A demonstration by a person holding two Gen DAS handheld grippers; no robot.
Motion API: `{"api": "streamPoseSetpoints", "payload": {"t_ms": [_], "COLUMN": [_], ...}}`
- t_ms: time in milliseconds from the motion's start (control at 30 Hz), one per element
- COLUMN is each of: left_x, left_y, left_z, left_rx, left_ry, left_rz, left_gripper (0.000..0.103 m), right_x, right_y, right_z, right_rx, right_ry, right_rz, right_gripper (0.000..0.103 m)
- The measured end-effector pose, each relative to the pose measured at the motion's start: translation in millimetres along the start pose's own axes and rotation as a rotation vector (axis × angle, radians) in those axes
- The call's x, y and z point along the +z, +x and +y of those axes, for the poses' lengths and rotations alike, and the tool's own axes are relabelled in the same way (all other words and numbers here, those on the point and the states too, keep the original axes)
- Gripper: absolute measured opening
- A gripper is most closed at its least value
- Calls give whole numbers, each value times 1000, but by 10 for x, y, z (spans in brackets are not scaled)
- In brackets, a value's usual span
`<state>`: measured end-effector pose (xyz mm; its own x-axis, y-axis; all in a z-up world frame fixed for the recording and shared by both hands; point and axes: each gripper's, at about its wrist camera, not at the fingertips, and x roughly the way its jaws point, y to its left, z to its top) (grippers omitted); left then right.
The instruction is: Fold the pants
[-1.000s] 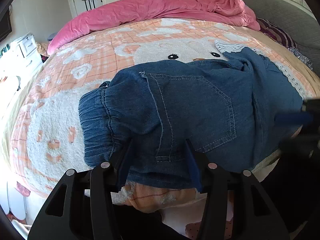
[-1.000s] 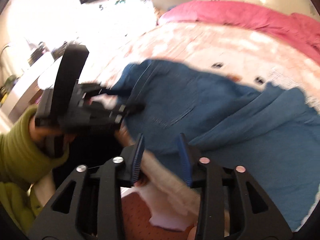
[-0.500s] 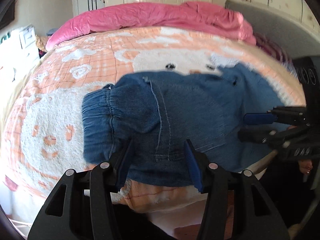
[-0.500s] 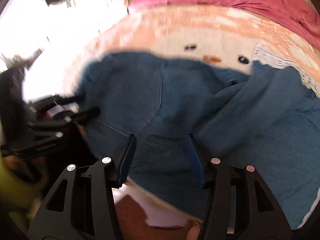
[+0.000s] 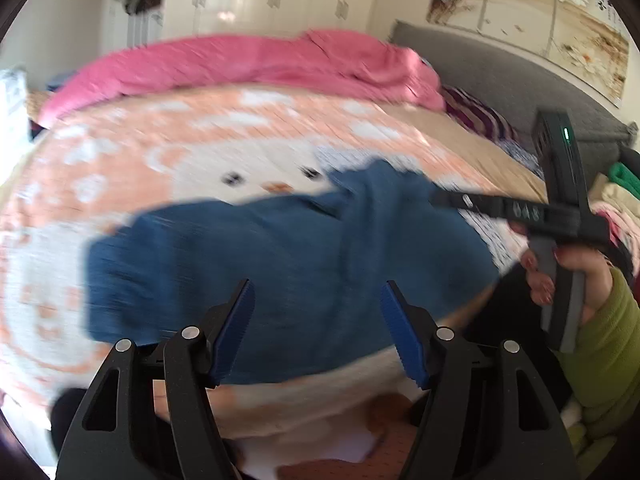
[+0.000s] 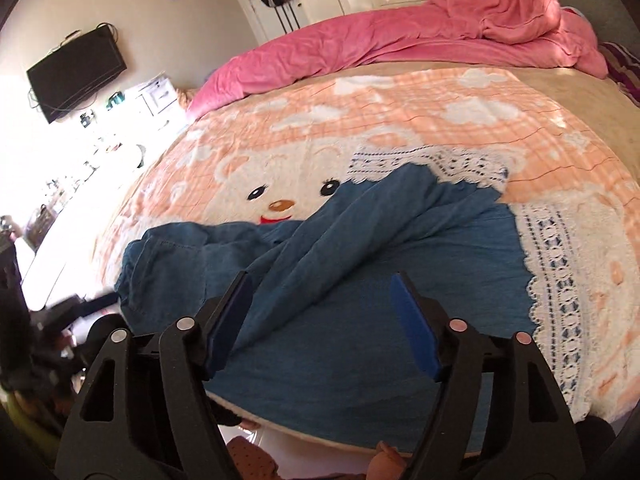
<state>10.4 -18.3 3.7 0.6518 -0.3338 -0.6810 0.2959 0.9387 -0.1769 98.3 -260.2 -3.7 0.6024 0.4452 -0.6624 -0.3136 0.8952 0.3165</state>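
Note:
Blue denim pants (image 6: pixel 360 280) lie rumpled across the near edge of the bed, waistband to the left and a leg bunched in a ridge running up to the right. They also show, blurred, in the left wrist view (image 5: pixel 280 260). My left gripper (image 5: pixel 320 328) is open and empty, above the near edge of the pants. My right gripper (image 6: pixel 324 320) is open and empty over the pant legs; it also shows from the side in the left wrist view (image 5: pixel 448 200), held by a hand in a green sleeve.
The pants rest on a peach bear-print blanket (image 6: pixel 400 120) with a lace edge (image 6: pixel 560 280). A pink duvet (image 6: pixel 400 40) is heaped at the far side. A grey headboard (image 5: pixel 500 80) is on the right. A TV (image 6: pixel 76 72) and a cluttered dresser stand on the left.
Both grippers have swung to the right along the bed edge and pulled back a little. The right gripper now looks at the pant legs. The pants lie as before.

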Motion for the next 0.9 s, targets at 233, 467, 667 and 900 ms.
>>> {"api": "streamPoseSetpoints", "payload": {"t_ms": [233,467,667,900], "left_x": [3,49,124,24], "left_y": [483,960,1125,1080], "left_z": [-135,-81,-74,-69], "left_rx": [-81,-152,-256,-305], "left_ry": [-1,-39,-50,-8], "left_rz": [95,169,139,69], "left_gripper": [63,62,44,43], "right_x": [131,470,794,1101], "right_y": [25,341,810,1480], "right_z": [1,108,150,142], "right_rx": [-41,-90,-163,-277], "right_ry": [-52,-122,-158,-180], "right_rz": [-5,33,87,178], "right_gripper": [69,70,70,70]}}
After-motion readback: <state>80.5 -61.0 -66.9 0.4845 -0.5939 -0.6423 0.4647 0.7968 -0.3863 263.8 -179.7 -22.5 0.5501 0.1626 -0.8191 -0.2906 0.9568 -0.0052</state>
